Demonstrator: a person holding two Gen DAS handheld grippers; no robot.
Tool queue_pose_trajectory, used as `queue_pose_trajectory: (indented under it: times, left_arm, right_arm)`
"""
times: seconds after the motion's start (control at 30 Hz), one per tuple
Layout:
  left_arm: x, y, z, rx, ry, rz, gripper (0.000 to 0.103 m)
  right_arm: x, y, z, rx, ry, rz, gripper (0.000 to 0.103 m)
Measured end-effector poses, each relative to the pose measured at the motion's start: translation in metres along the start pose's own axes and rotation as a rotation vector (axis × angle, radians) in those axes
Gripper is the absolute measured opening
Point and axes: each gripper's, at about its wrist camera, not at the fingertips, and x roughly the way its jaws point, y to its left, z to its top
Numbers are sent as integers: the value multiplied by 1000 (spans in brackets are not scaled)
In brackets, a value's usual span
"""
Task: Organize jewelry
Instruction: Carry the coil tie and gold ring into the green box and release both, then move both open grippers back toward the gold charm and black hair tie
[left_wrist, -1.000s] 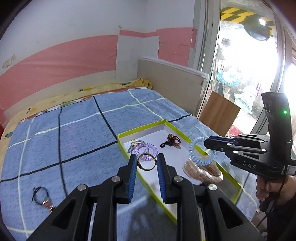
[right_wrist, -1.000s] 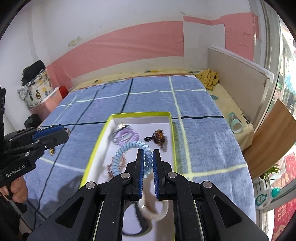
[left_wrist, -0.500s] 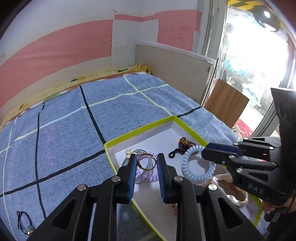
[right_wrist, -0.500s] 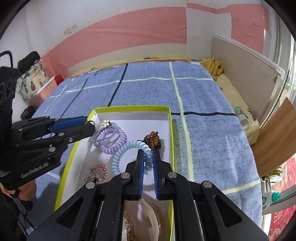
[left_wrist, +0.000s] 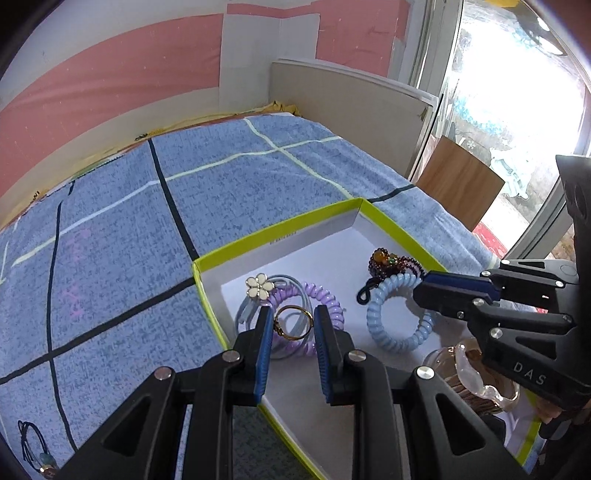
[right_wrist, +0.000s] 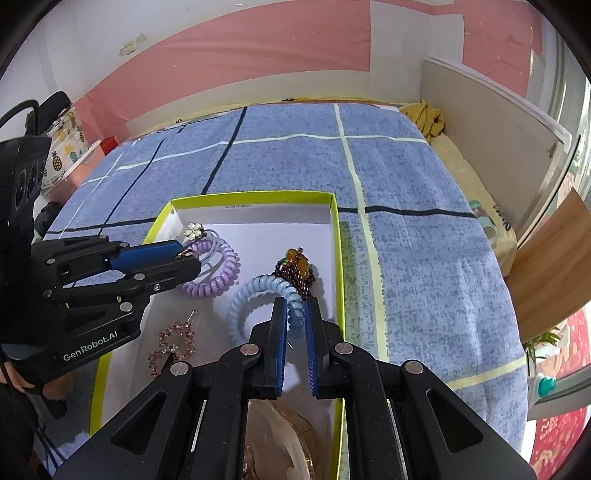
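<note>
Left wrist view first: the left gripper (left_wrist: 291, 325) is poised over the shallow white cardboard box with the lime-green rim (left_wrist: 280, 225), and between its blue pads hangs a thin gold-coloured ring with a small charm (left_wrist: 293, 322). The jaws have just been easing apart with the ring between them; whether the pads still press on it I cannot tell. Beneath sit a lilac spiral hair tie (left_wrist: 317, 299) and a pale blue band with a white flower (left_wrist: 259, 286).

Over on the right wrist view, the right gripper (right_wrist: 295, 325) is pressed tight on a pale blue coiled hair tie (right_wrist: 258, 295), held low inside the box beside a dark beaded ornament with an amber stone (right_wrist: 297, 271).

So where are we? Well along, I'd say. A pink rhinestone piece (right_wrist: 173, 341) and a translucent bangle (left_wrist: 476, 373) already lie inside. Both carried pieces seem to need only letting go. One item is left out: a dark cord with a small pendant (left_wrist: 37, 452), well apart on the blue checked bedspread (left_wrist: 110, 258).
</note>
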Motion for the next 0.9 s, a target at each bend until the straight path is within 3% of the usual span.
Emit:
queue_pose_trajectory:
  times: [0.33, 0.4, 0.8, 0.9]
  left_arm:
    - [-4, 1, 1, -7, -9, -14, 24]
    - [-10, 0, 1, -6, -23, -21, 28]
    - [-71, -2, -20, -21, -108, -4, 28]
    - [-92, 1, -32, -31, -132, 11, 28]
  right_arm:
    - [-9, 0, -1, 3, -20, 4, 15]
    - [-16, 1, -2, 4, -33, 8, 15]
    - [-67, 20, -20, 16, -127, 26, 17]
    - [-80, 32, -28, 11, -152, 38, 22]
